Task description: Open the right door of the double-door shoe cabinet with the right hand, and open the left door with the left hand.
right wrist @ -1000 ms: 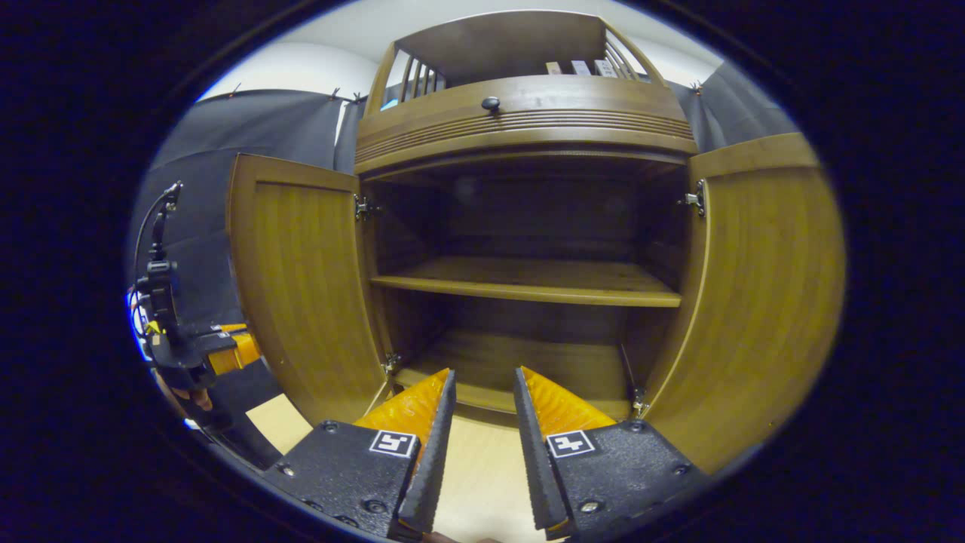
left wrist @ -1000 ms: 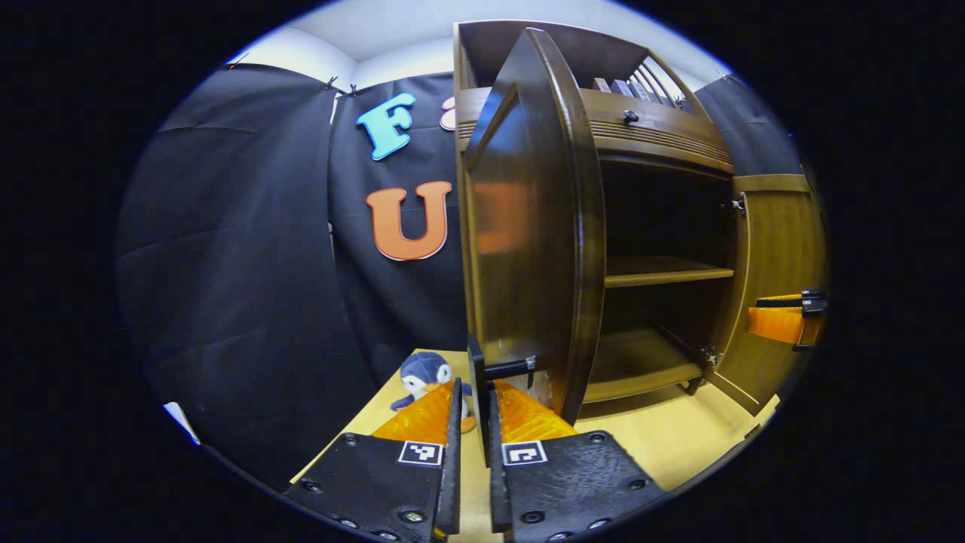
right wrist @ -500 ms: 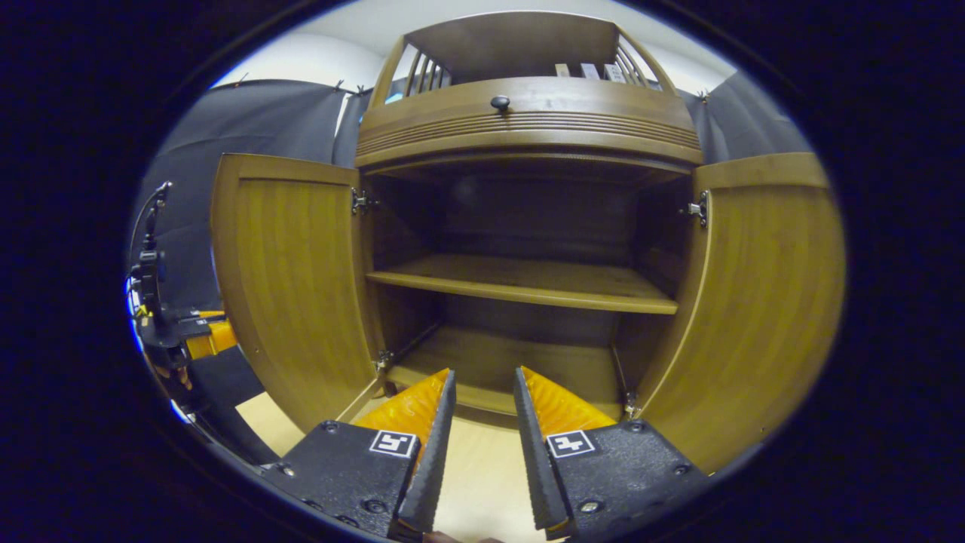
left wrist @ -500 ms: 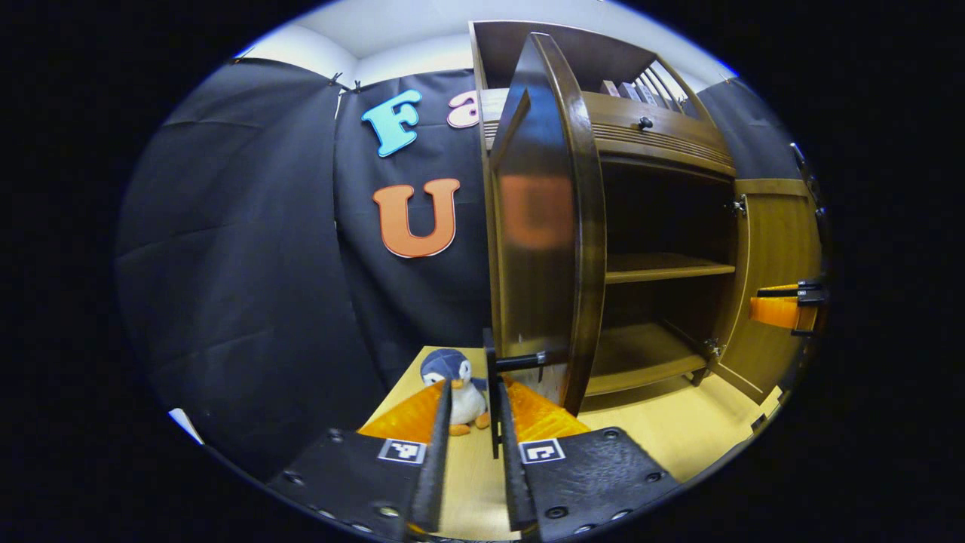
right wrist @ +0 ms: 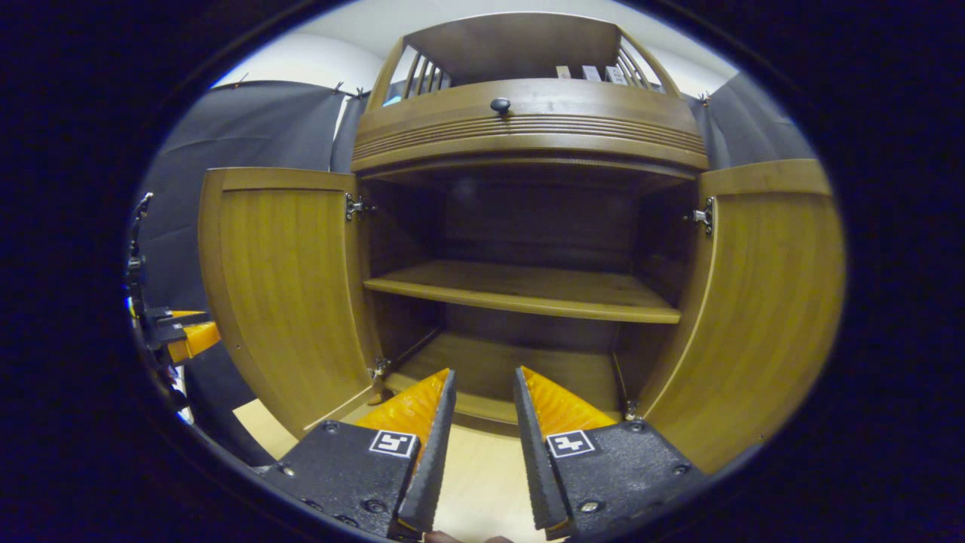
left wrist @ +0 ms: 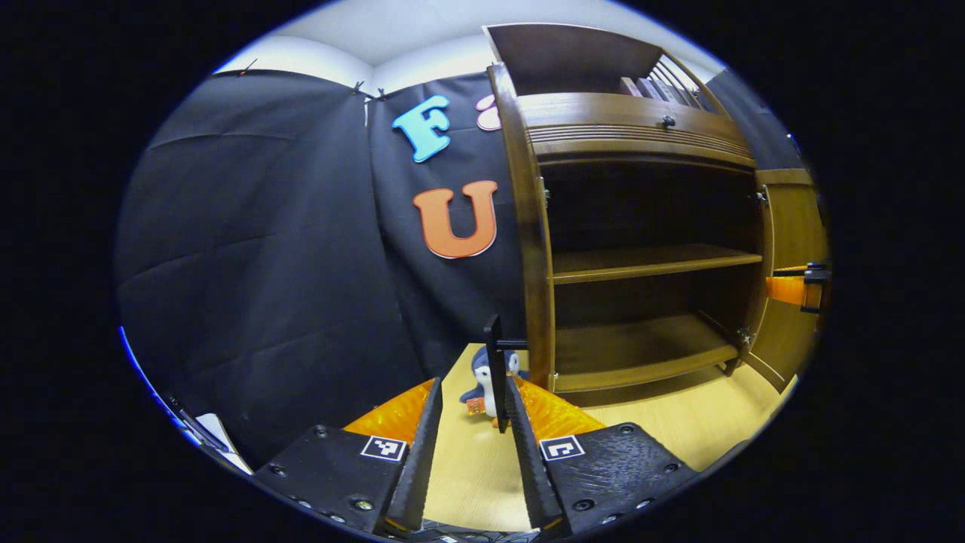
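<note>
Shoe cabinet (right wrist: 528, 128) with both doors wide open, shelves bare

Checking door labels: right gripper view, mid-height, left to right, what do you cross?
Left gripper → left door → shelf → right door.
</note>
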A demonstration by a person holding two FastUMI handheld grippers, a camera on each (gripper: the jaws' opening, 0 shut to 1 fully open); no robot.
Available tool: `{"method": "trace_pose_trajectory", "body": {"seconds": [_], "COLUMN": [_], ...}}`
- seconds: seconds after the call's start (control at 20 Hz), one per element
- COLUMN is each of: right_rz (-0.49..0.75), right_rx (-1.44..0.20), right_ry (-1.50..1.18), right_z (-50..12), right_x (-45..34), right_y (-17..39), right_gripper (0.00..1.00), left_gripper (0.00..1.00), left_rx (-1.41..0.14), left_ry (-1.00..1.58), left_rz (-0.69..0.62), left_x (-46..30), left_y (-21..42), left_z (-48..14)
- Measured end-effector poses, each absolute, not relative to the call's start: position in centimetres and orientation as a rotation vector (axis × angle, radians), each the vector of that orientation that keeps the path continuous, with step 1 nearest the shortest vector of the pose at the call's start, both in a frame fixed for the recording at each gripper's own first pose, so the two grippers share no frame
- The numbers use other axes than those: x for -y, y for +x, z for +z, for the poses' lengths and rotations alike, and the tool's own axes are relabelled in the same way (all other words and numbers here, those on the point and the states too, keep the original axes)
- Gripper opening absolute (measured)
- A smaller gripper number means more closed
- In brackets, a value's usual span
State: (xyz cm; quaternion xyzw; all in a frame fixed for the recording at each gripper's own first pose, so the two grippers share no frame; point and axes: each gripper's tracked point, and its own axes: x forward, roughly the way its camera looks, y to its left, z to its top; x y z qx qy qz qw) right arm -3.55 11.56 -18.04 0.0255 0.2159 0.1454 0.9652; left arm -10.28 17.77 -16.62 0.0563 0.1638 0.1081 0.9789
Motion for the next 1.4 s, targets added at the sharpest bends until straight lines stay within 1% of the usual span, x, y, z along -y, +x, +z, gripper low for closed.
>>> {"method": "trace_pose_trajectory", "body": {"seconds": [0.05, 0.1, 0.15, 0.2, 0.25, 0.35, 0.4, 0.45, 0.5, 0.6, 0.7, 0.75, 0.8, 0.85, 1.1, 1.4], "right_rz": [0.283, 0.26, 0.243, 0.222, 0.21, 0.19, 0.178, 0.167, 0.151, 0.138, 0.125, 0.123, 0.12, 0.117, 0.083, 0.085], "right_rx": [-0.426, -0.403, -0.381, -0.361, -0.346, -0.317, -0.305, -0.296, -0.292, -0.27, -0.251, -0.241, -0.23, -0.22, -0.188, -0.143], "right_ry": [0.052, 0.053, 0.055, 0.056, 0.061, 0.071, 0.07, 0.067, 0.062, 0.065, 0.065, 0.065, 0.065, 0.063, 0.075, 0.082], "right_z": [-17.8, -17.3, -16.6, -16.0, -15.5, -14.2, -13.6, -13.2, -12.8, -11.9, -10.9, -10.4, -9.8, -9.4, -7.8, -6.7], "right_x": [-11.1, -10.4, -9.8, -9.2, -8.7, -7.8, -7.2, -6.6, -6.0, -5.2, -4.5, -4.2, -3.9, -3.6, -1.9, -1.3], "right_y": [-3.3, -3.0, -2.6, -2.3, -2.0, -1.9, -2.0, -1.9, -1.9, -2.2, -2.4, -2.5, -2.6, -2.6, -2.9, -2.9], "right_gripper": [0.51, 0.51, 0.54, 0.54, 0.54, 0.62, 0.65, 0.71, 0.78, 0.89, 0.89, 0.89, 0.89, 0.89, 0.89, 0.89], "left_gripper": [0.52, 0.61, 0.69, 0.78, 0.89, 0.89, 0.99, 0.8, 0.91, 0.96, 0.96, 0.9, 0.9, 0.96, 0.96, 0.96], "left_rx": [-0.317, -0.289, -0.261, -0.24, -0.221, -0.192, -0.179, -0.166, -0.153, -0.131, -0.116, -0.105, -0.098, -0.089, -0.052, -0.012], "left_ry": [0.106, 0.094, 0.081, 0.077, 0.082, 0.093, 0.093, 0.092, 0.093, 0.092, 0.086, 0.08, 0.075, 0.073, 0.062, 0.056], "left_rz": [0.242, 0.253, 0.262, 0.26, 0.25, 0.208, 0.183, 0.162, 0.142, 0.09, 0.038, 0.011, -0.006, -0.022, -0.107, -0.1], "left_x": [-18.1, -17.8, -17.3, -16.6, -15.8, -13.6, -12.3, -11.1, -10.1, -7.6, -5.5, -4.4, -3.5, -2.6, 0.8, 1.7], "left_y": [-10.7, -10.8, -11.1, -11.1, -10.9, -10.0, -9.5, -8.9, -8.4, -7.2, -6.4, -5.9, -5.4, -5.0, -3.3, -2.9], "left_z": [-16.1, -15.0, -14.0, -13.2, -12.5, -11.3, -10.7, -10.3, -9.8, -9.0, -8.4, -8.0, -7.6, -7.1, -5.4, -4.1]}}
